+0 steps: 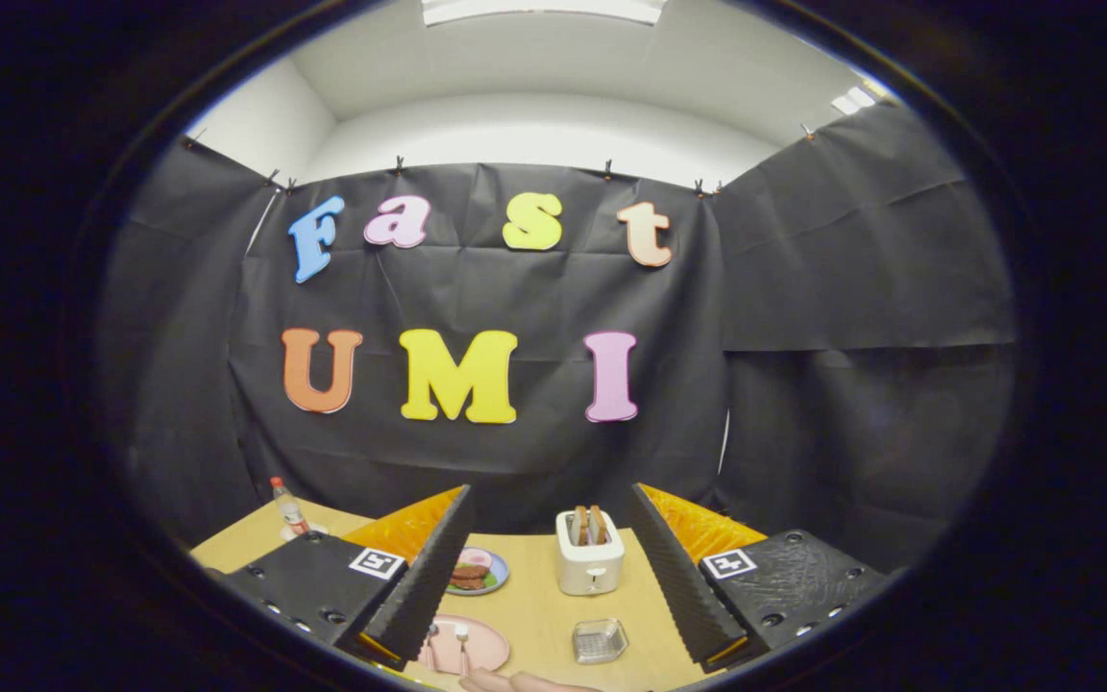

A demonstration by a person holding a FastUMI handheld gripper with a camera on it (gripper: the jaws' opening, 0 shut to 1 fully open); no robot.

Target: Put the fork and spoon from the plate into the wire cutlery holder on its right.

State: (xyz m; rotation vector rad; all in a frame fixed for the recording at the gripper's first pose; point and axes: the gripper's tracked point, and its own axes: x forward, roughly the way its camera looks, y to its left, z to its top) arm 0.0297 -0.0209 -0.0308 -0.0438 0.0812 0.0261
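Fork point(435, 646) and spoon point(462, 646) lie on the plate point(491, 646), holder point(600, 640) at its 3 o'clock; tool point(553, 642) spread, empty; approach is the step, descending next.

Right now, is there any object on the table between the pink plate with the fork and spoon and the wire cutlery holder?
Nothing visible. Bare wooden table separates the pink plate, holding the fork and spoon, from the wire cutlery holder. The white toaster stands farther back. The claw hangs open above.

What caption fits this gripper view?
Open gripper above the table, fork and spoon on the pink plate, wire holder to its right, toaster beyond.
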